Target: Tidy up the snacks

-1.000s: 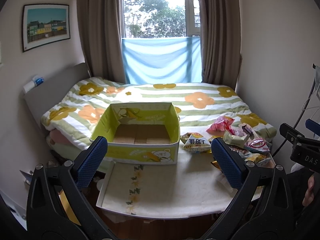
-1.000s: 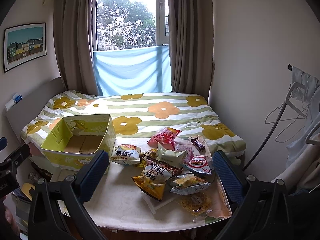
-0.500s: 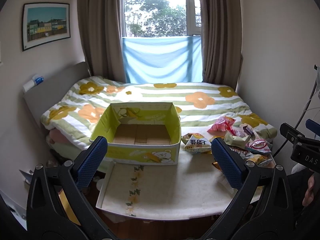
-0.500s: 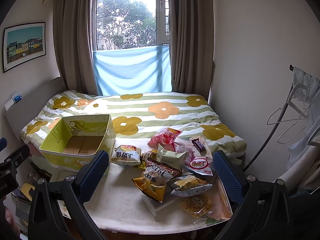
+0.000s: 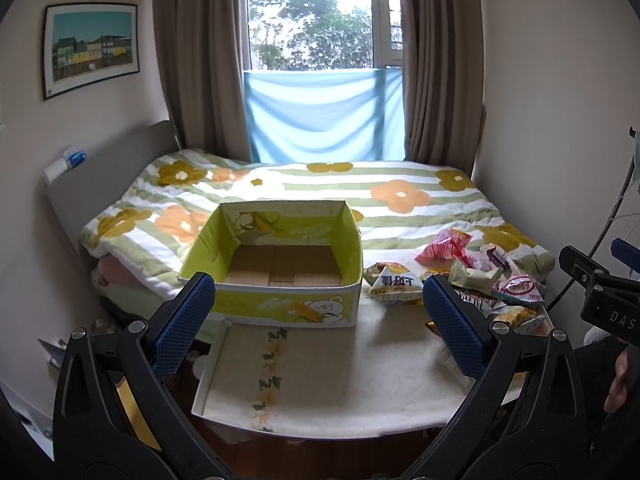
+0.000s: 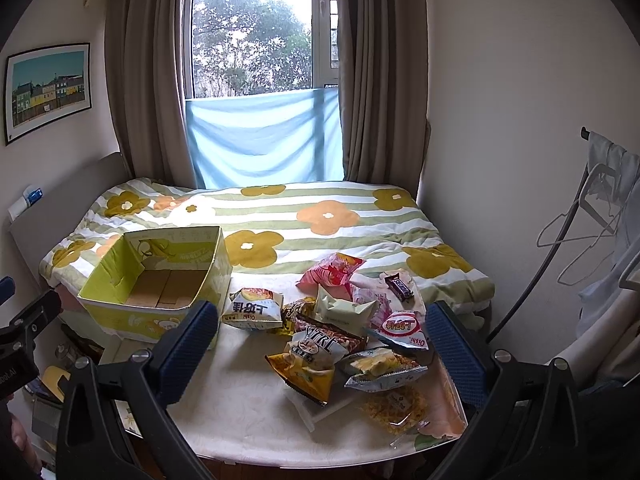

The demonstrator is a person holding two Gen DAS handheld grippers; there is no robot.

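The snack packets lay in a loose heap on the right part of the table, with one white bag nearest the box; in the left wrist view we saw the same heap at the right edge. The yellow-green cardboard box stood open and empty on the table's left far corner, against the bed; the right wrist view showed it just beside the white bag. A pink packet and a small dark bar lay at the far side of the heap, a yellow packet and a clear bag of golden snacks at its near side.

We held the left gripper above the near table edge, its fingers spread wide with nothing between them. The right gripper hung over the heap, likewise spread and empty.

Compared with the frames one second and half a second earlier, we found no packet displaced and the box unmoved; both views had shifted only very slightly, and the finger spacing was unchanged.

Beyond the bed hung brown curtains and a blue cloth across the window.
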